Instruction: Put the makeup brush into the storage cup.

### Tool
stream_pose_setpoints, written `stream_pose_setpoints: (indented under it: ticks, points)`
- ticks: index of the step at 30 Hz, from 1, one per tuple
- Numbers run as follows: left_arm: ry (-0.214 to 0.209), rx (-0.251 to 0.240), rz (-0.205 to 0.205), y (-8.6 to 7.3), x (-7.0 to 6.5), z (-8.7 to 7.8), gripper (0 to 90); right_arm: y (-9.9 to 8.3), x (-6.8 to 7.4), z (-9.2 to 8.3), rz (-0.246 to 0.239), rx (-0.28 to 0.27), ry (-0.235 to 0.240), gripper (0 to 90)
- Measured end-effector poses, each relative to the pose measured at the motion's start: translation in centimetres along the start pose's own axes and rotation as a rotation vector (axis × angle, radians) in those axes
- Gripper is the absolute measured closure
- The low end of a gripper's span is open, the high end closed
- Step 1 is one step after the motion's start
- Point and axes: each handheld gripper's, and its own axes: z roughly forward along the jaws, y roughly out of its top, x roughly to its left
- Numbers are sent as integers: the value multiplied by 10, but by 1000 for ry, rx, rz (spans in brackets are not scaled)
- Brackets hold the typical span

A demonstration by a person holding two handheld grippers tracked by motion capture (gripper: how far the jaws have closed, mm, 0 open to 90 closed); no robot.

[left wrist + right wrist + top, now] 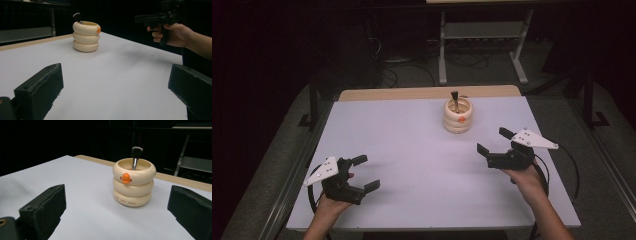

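Cream-coloured, ringed like three stacked doughnuts: holder (457, 115) standing upright just right of centre in the high view, toward the far edge of the white bench (412, 150), with a dark-bristled brush (454, 98) poking out of its mouth, handle down, bristles up, leaning only slightly.

Lower left of the high view: left tongs (365, 173), spread wide, nothing between them, well apart from the holder. From their own camera, holder (86, 36) in the upper left of frame, far across the bench, brush (77, 17) tilted away to the left.

Right of centre in the high view: right tongs (493, 140), also spread wide and empty, pointing up and left toward the holder and clearly the nearer pair. From their own camera, holder (133, 182) almost dead ahead between the black jaws, orange knob (125, 178) facing the lens, brush (136, 155) rising nearly straight up.

Likely the right side's job: a grasp from above along the upright handle.
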Motion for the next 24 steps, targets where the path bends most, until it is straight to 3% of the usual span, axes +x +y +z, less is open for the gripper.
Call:
stream_pose_setpoints:
  ticks: [24]
  points:
    - [8,-7,4,1,2,1,0,-32,8,-39,1,-8,-4,6]
